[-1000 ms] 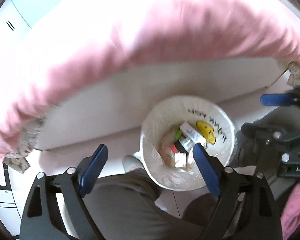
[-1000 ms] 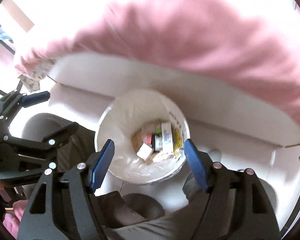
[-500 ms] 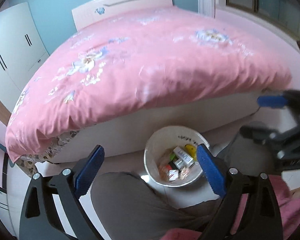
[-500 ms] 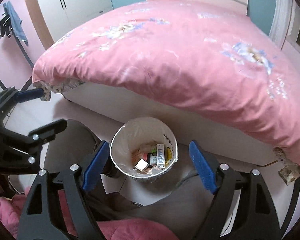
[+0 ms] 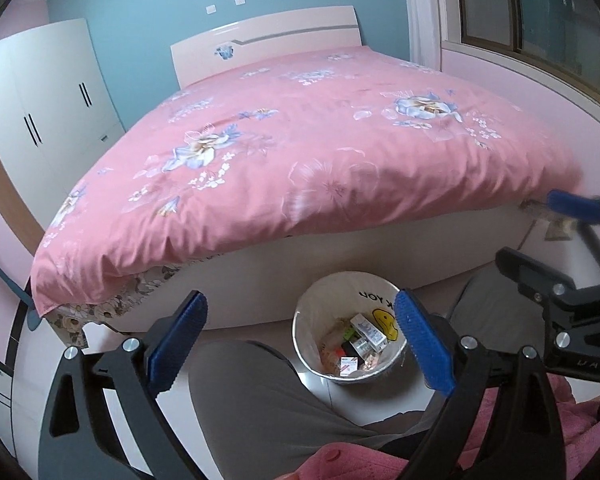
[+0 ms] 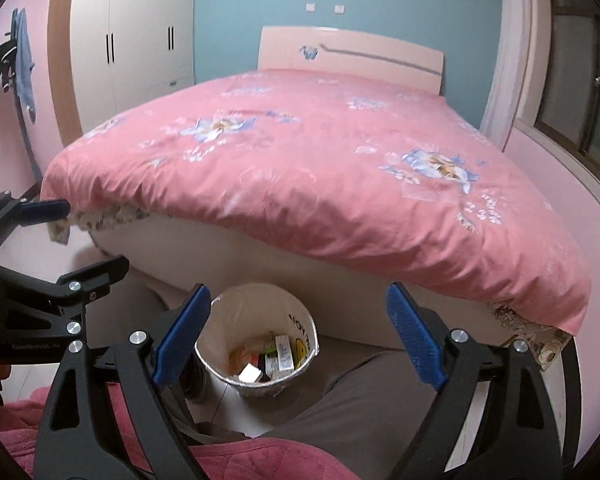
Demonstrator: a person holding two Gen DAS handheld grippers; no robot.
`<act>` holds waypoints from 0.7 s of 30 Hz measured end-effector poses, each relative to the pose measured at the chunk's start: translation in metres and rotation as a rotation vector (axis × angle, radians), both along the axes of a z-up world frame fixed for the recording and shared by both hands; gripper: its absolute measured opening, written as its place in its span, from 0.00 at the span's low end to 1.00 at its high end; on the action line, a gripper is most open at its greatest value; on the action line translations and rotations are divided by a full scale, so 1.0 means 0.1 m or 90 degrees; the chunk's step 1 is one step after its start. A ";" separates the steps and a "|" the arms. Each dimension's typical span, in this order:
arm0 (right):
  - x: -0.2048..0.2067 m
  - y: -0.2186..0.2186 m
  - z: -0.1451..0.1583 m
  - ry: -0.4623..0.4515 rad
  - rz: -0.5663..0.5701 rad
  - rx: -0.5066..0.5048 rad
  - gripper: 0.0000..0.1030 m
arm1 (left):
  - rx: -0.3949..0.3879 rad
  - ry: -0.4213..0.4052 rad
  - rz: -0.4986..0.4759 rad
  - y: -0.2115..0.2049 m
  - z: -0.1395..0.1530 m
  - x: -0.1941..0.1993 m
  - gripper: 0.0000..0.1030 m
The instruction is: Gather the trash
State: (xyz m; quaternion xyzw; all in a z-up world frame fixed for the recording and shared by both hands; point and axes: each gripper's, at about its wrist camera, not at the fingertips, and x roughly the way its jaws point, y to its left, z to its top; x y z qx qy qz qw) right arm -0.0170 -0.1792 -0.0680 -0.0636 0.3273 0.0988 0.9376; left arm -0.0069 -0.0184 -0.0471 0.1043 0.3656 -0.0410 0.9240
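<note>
Both grippers, left gripper (image 5: 300,340) and right gripper (image 6: 298,334), are held wide apart and empty above the bin (image 5: 350,376), which stands beside the bed (image 5: 320,152) with boxes (image 5: 366,332) inside. Risk: bin could be tipped by the knees if bumped.

Teal wall (image 5: 148,4), white wardrobe (image 6: 140,40), bed under pink floral duvet (image 5: 320,152), window (image 5: 540,8) at right, pale floor (image 5: 352,400)

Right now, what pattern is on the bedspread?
Pink bedspread with blue-white flowers; clearest in the left wrist view.
</note>
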 end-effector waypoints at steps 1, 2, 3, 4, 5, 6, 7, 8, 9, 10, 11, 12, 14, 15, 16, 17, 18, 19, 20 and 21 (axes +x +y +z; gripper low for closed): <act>-0.01 -0.01 0.01 -0.005 0.000 0.005 0.85 | 0.002 -0.003 0.001 -0.01 0.02 -0.01 0.93; -0.02 -0.01 0.01 -0.007 0.000 0.008 0.85 | 0.003 -0.007 0.000 -0.01 0.03 -0.02 0.93; -0.04 -0.01 0.02 -0.009 -0.001 0.009 0.85 | 0.003 -0.009 0.000 -0.01 0.04 -0.03 0.93; -0.05 -0.01 0.04 -0.011 -0.001 0.009 0.85 | 0.003 -0.011 0.000 -0.02 0.05 -0.03 0.93; -0.06 -0.01 0.04 -0.013 -0.001 0.008 0.85 | 0.004 -0.014 -0.001 -0.02 0.05 -0.04 0.93; -0.06 -0.02 0.04 -0.015 -0.001 0.008 0.85 | 0.004 -0.015 -0.002 -0.02 0.06 -0.05 0.93; -0.07 -0.01 0.05 -0.016 -0.002 0.008 0.85 | 0.005 -0.016 -0.003 -0.03 0.06 -0.05 0.93; -0.07 -0.01 0.06 -0.018 -0.003 0.007 0.85 | 0.006 -0.017 -0.004 -0.03 0.06 -0.05 0.93; -0.08 -0.01 0.06 -0.019 -0.003 0.007 0.85 | 0.006 -0.017 -0.004 -0.02 0.06 -0.05 0.93; -0.07 -0.01 0.06 -0.020 -0.004 0.007 0.85 | 0.005 -0.017 -0.002 -0.03 0.06 -0.05 0.93; -0.08 -0.02 0.06 -0.019 -0.004 0.007 0.85 | 0.005 -0.017 -0.003 -0.03 0.06 -0.05 0.93; -0.08 -0.02 0.06 -0.019 -0.004 0.007 0.85 | 0.005 -0.018 -0.002 -0.03 0.06 -0.05 0.93; -0.07 -0.02 0.07 -0.017 -0.005 0.008 0.85 | 0.004 -0.019 -0.001 -0.02 0.07 -0.05 0.93; -0.07 -0.02 0.07 -0.018 -0.004 0.007 0.85 | 0.004 -0.019 0.000 -0.02 0.08 -0.06 0.93; -0.07 -0.02 0.06 -0.019 -0.004 0.007 0.85 | 0.003 -0.019 0.000 -0.02 0.08 -0.06 0.93; -0.07 -0.02 0.07 -0.019 -0.004 0.007 0.85 | 0.002 -0.019 0.001 -0.02 0.08 -0.06 0.93; -0.07 -0.02 0.07 -0.019 -0.004 0.006 0.85 | 0.002 -0.019 0.001 -0.01 0.08 -0.06 0.93; -0.07 -0.03 0.07 -0.019 -0.004 0.006 0.85 | 0.002 -0.019 0.000 -0.01 0.08 -0.06 0.93; -0.07 -0.03 0.07 -0.019 -0.003 0.007 0.85 | 0.002 -0.019 -0.001 -0.01 0.08 -0.06 0.93; -0.07 -0.02 0.07 -0.019 -0.003 0.008 0.85 | 0.002 -0.018 0.000 -0.01 0.08 -0.05 0.93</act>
